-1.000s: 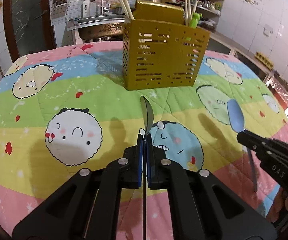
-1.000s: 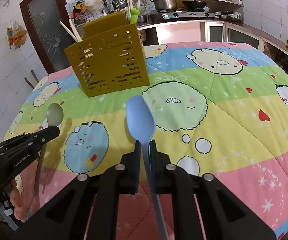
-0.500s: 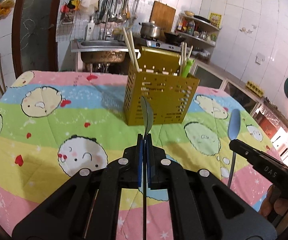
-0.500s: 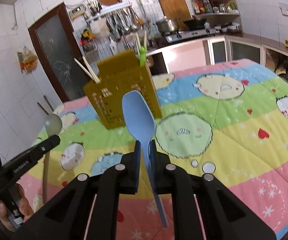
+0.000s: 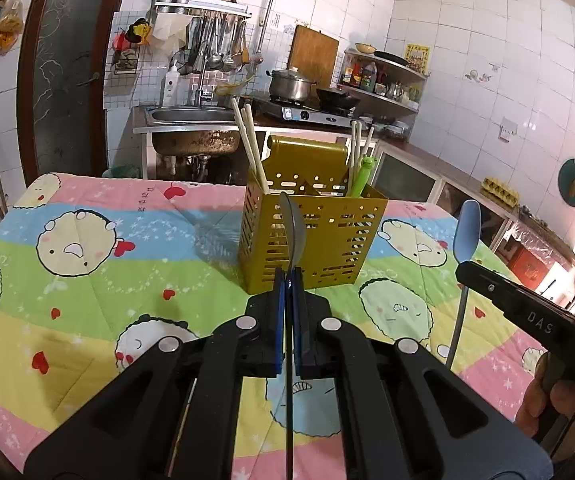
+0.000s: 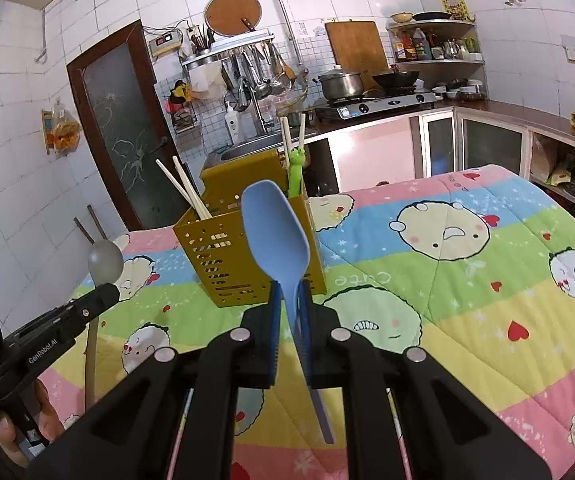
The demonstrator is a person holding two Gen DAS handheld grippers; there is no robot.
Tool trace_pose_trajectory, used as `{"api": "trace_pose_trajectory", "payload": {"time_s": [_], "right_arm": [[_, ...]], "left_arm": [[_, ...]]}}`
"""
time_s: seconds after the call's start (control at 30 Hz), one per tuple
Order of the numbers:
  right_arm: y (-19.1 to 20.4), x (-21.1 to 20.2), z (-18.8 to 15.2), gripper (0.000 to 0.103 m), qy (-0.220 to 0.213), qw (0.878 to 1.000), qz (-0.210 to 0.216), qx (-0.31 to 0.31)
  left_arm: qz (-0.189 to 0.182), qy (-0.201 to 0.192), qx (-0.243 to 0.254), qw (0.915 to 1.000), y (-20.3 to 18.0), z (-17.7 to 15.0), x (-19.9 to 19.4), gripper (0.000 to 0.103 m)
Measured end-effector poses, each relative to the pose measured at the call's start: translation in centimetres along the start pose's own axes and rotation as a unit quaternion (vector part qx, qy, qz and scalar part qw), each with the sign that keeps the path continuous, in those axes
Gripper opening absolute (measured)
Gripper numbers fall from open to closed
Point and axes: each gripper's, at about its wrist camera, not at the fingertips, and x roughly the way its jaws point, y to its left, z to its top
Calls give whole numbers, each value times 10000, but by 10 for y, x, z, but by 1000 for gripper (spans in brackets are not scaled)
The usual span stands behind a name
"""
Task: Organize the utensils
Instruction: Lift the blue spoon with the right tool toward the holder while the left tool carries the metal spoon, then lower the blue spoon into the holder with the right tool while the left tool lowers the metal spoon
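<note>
— What has the left gripper point(image 5: 287, 276) got?

— A grey metal spoon point(image 5: 292, 226), pinched by its handle between fully closed jaws. The bowl stands edge-on above the blue pads and the handle runs back down between the black fingers. From the right wrist view the same spoon shows at the left edge, bowl up.

— And the right gripper point(image 6: 289, 286)?

— Closed on a light blue plastic spoon point(image 6: 275, 236). The wide bowl rises above the pads, facing the camera, and the handle slants down and to the right below them (its end hangs clear of the gripper body).

— Where do the two spoons sit relative to the holder?

— Both are held up in the air, short of the yellow perforated utensil holder point(image 5: 319, 240), which stands upright on the counter with its cartoon-print quilted cloth point(image 5: 99, 272). Neither spoon touches the holder; in each wrist view the bowl simply overlaps it in line of sight.

— Anything already inside it?

— Pale chopsticks point(image 5: 249, 148) lean out of the left compartment, and another pair stands at the right, next to a green cartoon-topped utensil point(image 5: 363, 174).

— Can you see the person?

— Only fingers: a hand point(image 6: 15, 432) wrapped round the left gripper's grip at the lower left of the right wrist view, and the other hand low at the right edge of the left one.
</note>
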Motion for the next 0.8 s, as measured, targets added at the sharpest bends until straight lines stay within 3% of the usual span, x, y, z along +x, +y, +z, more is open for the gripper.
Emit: {"api": "trace_pose_trajectory", "payload": {"time_s": [0.23,0.43,0.53,0.8], "right_arm": [[1,7,4,9,1,10000,1,-50],[2,15,16,9,-91,9999,-45,-103],[3,17,29,9,-238,9997,-35,-93],[12,22,90,9,-1158,9922,460,51]], "left_arm": [[2,97,23,10000,1,-1,18,2],[13,-67,228,9997,-5,13,19,2],[15,-186,329,9993,-11,30,13,2],[117,-544,508,9972,-23,100,2,2]]}}
